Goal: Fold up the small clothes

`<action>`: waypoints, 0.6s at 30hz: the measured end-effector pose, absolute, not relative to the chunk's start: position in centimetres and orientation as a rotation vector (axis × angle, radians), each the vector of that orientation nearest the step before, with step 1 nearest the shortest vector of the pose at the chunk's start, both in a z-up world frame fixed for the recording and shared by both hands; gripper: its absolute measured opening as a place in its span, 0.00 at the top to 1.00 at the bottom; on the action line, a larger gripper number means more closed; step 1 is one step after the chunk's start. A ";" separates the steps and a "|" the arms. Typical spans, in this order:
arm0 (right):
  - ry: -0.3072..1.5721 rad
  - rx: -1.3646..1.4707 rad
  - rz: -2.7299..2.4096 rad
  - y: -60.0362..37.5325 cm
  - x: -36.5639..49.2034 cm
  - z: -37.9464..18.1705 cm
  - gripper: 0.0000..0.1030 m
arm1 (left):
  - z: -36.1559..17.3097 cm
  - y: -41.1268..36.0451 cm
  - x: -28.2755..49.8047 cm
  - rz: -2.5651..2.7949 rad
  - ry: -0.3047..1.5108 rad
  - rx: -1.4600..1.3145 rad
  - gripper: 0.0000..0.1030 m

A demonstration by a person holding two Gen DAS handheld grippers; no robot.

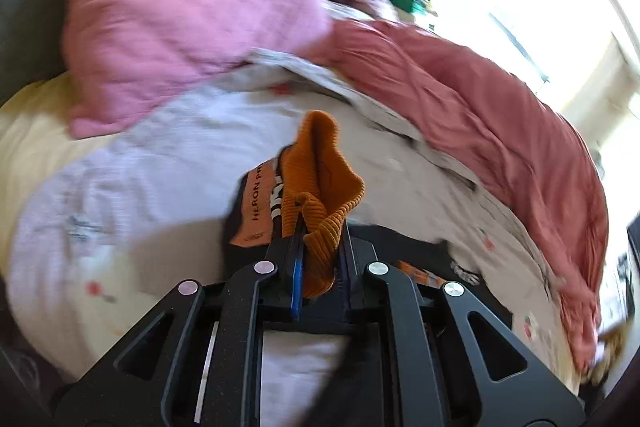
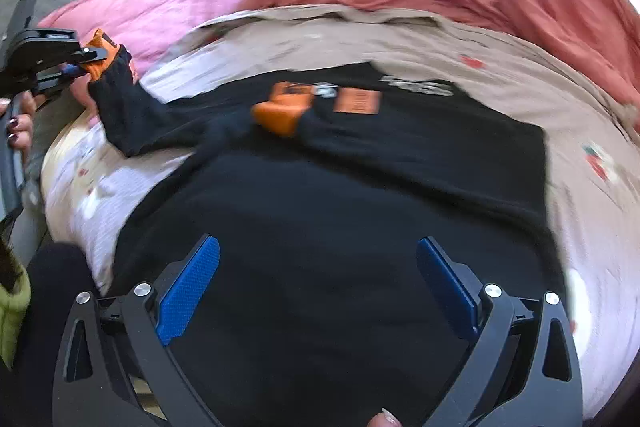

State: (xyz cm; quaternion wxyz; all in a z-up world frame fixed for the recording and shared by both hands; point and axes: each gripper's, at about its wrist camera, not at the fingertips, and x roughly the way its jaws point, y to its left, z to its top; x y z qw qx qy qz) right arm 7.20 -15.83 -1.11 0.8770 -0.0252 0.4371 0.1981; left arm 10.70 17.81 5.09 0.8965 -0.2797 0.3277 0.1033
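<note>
Black long-sleeved top [image 2: 360, 187] with orange ribbed cuffs lies spread on the pale printed bedsheet [image 2: 580, 131], filling centre frame. Left gripper [image 2: 86, 57], upper left, is clenched on one cuff [image 1: 320, 183], sleeve lifted. Right gripper [image 2: 318, 311] hovers spread, empty. Step: folding the sleeve inward. Next, probably: carry the cuff across the body.

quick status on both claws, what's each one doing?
Left claw: shut on the ribbed orange knit cuff of the black garment.
Right claw: open, empty, over that garment.
</note>
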 end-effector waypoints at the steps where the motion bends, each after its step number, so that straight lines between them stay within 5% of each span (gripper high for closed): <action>1: 0.911 -0.035 0.391 -16.9 7.3 -1.0 0.05 | 5.1 16.7 11.3 0.194 0.687 -0.574 0.94; 14: 0.939 0.059 0.213 -23.7 8.2 -1.0 0.05 | -3.6 2.7 15.1 -0.138 0.930 -0.391 0.91; 18: 0.954 0.073 0.196 -23.5 8.9 -1.0 0.05 | -5.6 2.8 14.7 -0.254 0.972 -0.437 0.72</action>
